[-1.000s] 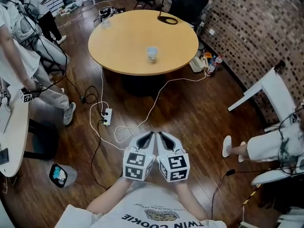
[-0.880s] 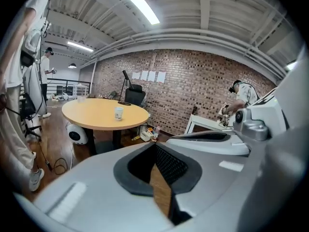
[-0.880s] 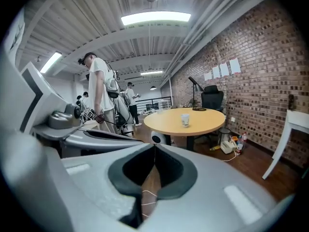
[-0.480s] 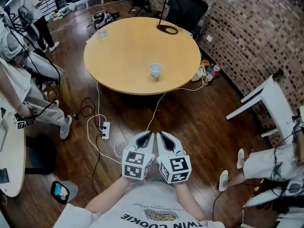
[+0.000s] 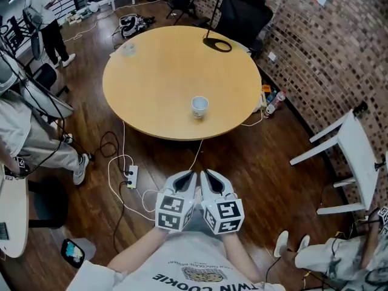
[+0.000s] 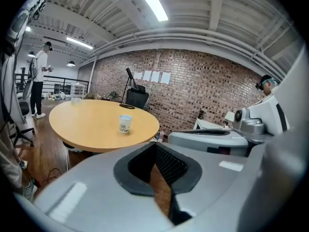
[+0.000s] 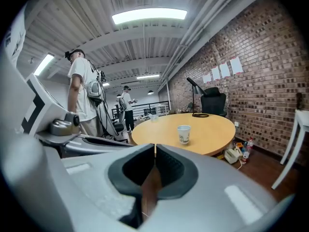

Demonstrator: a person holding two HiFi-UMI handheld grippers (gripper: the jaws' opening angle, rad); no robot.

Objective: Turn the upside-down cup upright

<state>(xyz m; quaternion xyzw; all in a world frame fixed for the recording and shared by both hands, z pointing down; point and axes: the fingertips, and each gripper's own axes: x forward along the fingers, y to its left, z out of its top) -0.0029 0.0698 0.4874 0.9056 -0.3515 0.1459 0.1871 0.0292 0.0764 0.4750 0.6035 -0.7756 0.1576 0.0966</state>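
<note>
The L gripper and R gripper are held side by side closest in, marker cubes almost touching, just ahead of the wearer's white T-shirt and above the dark wood floor. In the left gripper view the L jaws are seen pressed together at the tips w/ nothing pinched; only floor shows through the slot lower down. The R jaws are likewise closed tip to tip in the right gripper view, nothing btwn them. Both grippers are aimed toward the table and are well apart from it.

Further out on the floor, a white power strip is laid to the L, w/ a white cable trailing from under the table edge.

Beyond that, a round wooden table is seen. The cup, white w/ a small print, is stood on its near half, apart from everything else. In both gripper views its top end looks wider than its bottom; whether mouth or base is up can't be settled.

At the table's far side, a black lamp base is set near the edge, and a small pale item at far L can't be ID'd. Behind are a black office chair and a brick wall. A white chair is placed at R; a person in pale clothes is stood at L.
</note>
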